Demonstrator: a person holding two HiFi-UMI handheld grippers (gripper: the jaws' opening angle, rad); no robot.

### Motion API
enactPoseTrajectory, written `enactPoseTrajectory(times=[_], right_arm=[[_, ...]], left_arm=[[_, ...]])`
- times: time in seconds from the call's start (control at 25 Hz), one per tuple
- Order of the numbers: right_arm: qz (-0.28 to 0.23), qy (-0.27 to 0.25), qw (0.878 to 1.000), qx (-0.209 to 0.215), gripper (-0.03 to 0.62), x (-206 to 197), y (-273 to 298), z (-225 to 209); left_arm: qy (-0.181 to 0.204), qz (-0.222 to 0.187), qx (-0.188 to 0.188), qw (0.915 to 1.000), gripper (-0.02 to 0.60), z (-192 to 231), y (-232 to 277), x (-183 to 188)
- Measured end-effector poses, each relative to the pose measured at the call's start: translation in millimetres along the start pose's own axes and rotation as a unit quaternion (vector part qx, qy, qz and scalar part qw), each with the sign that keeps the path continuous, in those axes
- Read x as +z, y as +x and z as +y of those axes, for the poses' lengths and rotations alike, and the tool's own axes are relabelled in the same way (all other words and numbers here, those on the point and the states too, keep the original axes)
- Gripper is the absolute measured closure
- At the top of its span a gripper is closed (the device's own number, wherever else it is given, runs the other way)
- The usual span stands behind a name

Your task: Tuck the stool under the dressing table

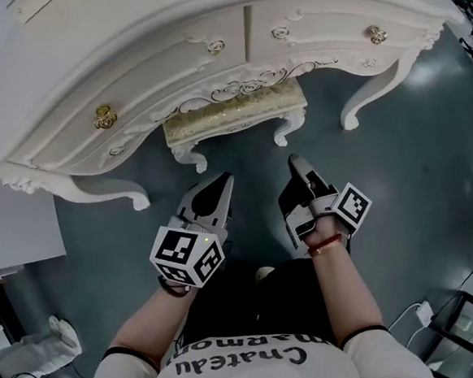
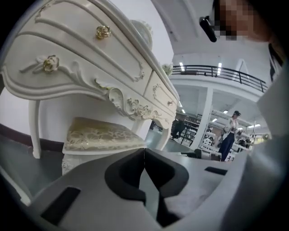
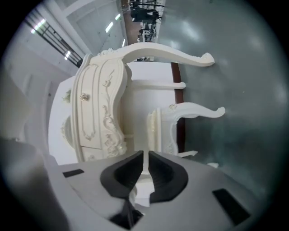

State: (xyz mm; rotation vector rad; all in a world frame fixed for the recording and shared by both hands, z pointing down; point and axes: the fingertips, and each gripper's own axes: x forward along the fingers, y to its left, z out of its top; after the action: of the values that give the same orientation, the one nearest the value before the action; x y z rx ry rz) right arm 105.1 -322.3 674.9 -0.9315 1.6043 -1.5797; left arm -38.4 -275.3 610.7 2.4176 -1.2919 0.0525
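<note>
Plainly, shirt [image 1: 288, 366] reads "Chateau"; stool [image 1: 234, 112] under dressing table [image 1: 150, 47].

Glossy grey floor [image 1: 436, 143]. Balcony railing [image 2: 226, 72] overhead. A person [image 2: 229, 135] stands near distant shelving racks [image 2: 187, 131].

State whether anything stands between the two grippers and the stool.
Nothing visible does. Only bare floor separates the left gripper and right gripper from the stool, which sits mostly under the dressing table.
</note>
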Motion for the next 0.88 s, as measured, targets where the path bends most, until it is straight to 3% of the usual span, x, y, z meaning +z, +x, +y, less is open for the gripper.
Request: enactPoseTrajectory(times=[0.16,0.28,0.4,0.48,0.6,0.76,0.88], right_arm=[[0.007,0.097,0.993,0.065,0.546,-44,-33,75],[0.031,0.102,0.991,0.075,0.546,-71,-52,134],[0.024,-0.005,0.996,0.082,0.546,-71,-65,216],[0.002,-0.107,0.989,0.098,0.546,-66,-75,282],[-0.027,-0.216,0.967,0.132,0.546,-59,-88,376],[-0.041,-0.273,0.941,0.194,0.546,-71,-115,478],[-0.063,-0.338,0.907,0.244,0.546,-82,-139,546]], left_arm=[[-0.062,0.017,-0.022,0.9977,0.557,-42,-26,40],[-0.076,0.019,-0.03,0.9965,0.557,-72,-49,83],[-0.06,0.013,-0.049,0.9969,0.557,-104,-72,142],[-0.03,0.007,-0.062,0.9976,0.557,-124,-91,190],[0.0,-0.011,-0.074,0.9972,0.557,-149,-119,267],[0.022,-0.039,-0.088,0.9951,0.557,-180,-165,346],[0.042,-0.063,-0.102,0.9919,0.557,-200,-198,393]])
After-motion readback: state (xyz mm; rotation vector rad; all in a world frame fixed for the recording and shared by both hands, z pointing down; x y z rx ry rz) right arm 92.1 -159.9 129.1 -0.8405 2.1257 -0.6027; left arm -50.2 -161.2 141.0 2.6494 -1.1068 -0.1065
